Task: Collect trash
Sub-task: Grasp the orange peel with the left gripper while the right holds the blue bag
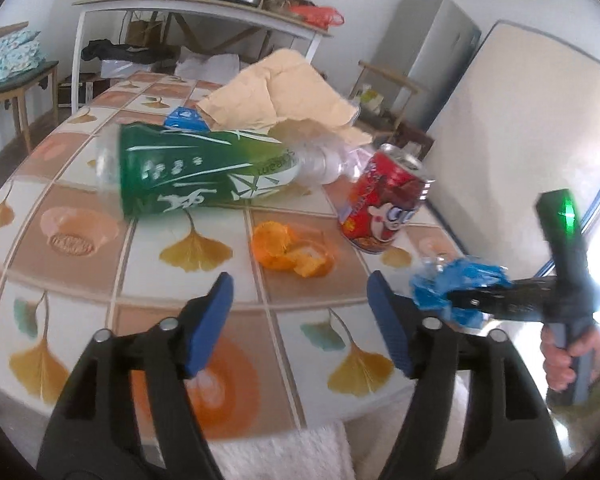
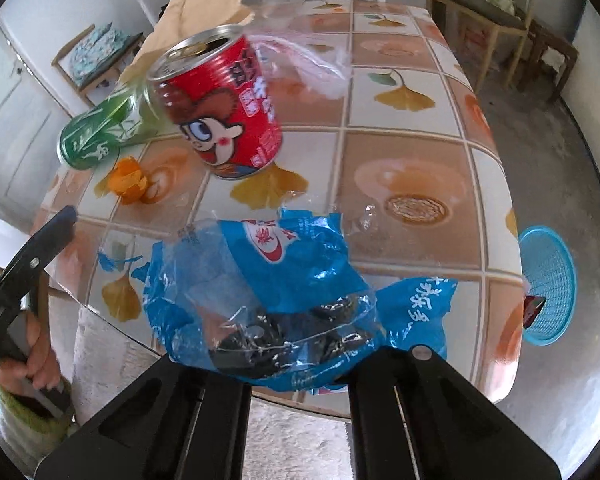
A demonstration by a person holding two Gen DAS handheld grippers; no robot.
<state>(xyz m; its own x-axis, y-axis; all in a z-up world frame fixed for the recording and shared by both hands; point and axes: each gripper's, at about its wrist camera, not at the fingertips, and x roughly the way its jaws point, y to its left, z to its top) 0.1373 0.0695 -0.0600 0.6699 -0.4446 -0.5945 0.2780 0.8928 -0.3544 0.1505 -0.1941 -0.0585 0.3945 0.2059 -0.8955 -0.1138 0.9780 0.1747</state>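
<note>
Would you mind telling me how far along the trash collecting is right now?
Barely started. One item shows in the blue basket on the floor. The right tongs are shut on the blue wrapper; the left tongs are open. The red can, green bottle and orange peel remain.

White walls; cluttered side table [image 1: 204, 4], chair [image 1: 16, 80] at back; grey concrete floor [image 2: 560, 160]; bright daylight.

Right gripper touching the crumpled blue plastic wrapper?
Touching. Right wrist view: right gripper is shut on the blue plastic wrapper, lifted clear of the tiled table.
</note>
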